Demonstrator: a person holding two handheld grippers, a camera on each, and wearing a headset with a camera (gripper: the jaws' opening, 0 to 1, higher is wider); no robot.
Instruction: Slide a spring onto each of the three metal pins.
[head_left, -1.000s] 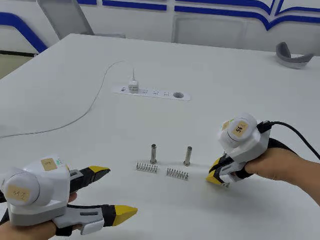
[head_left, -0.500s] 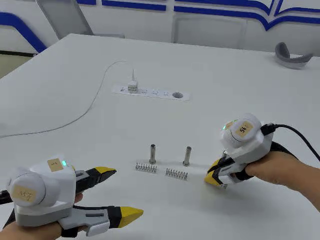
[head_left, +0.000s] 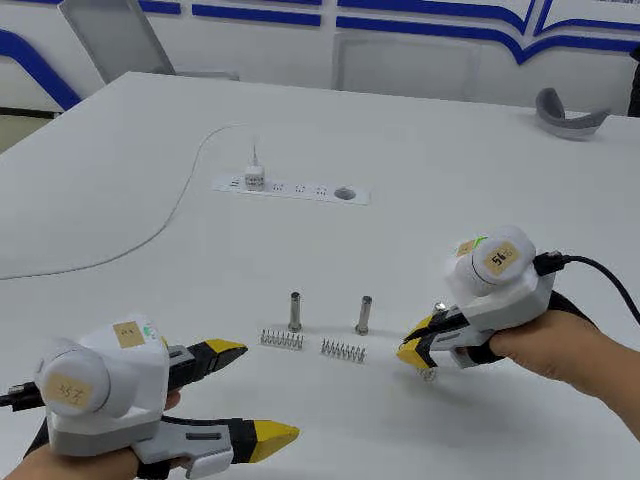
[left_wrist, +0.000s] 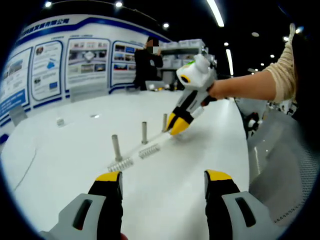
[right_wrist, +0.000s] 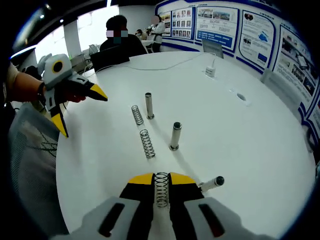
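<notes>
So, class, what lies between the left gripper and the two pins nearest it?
Two loose springs lie flat there, just before the pins. The rest is bare table up to the left gripper. The head view shows it.

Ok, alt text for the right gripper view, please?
The right gripper grips a spring between its jaws, one pin close beside them. Beyond, two pins stand upright on the white table, a loose spring lying beside each.
</notes>
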